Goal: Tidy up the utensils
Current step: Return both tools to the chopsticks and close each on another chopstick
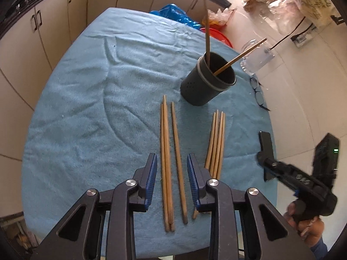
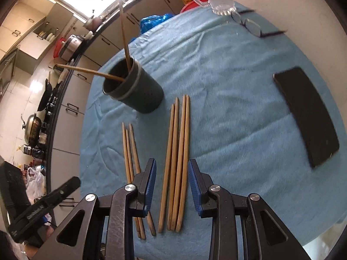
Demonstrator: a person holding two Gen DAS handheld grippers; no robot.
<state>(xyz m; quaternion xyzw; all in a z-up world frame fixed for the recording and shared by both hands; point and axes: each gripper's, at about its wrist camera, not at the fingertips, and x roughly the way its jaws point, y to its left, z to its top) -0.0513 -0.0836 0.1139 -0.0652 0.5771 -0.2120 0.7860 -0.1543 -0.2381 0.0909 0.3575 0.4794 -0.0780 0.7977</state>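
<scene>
1. Three wooden chopsticks (image 1: 171, 164) lie flat between my left gripper's (image 1: 172, 182) parted blue pads, untouched.
2. Four more chopsticks (image 2: 176, 164) lie bundled between my right gripper's (image 2: 172, 184) parted pads, also ungripped.
3. Beyond both groups stands a dark, perforated cylindrical holder (image 1: 206, 80) with two sticks leaning inside.
4. All rests on a wrinkled, fuzzy blue cloth (image 1: 86, 108).

The left gripper (image 1: 172, 173) points steeply down, its blue-padded fingers (image 1: 151, 173) parted and touching nothing. The right gripper (image 2: 172, 173) is pitched the same way, its fingers (image 2: 193, 177) likewise apart with nothing pressed between them. In the left wrist view the right gripper shows at the edge — a hand (image 1: 308, 223) wrapped round its handle (a blue sleeve below).
</scene>
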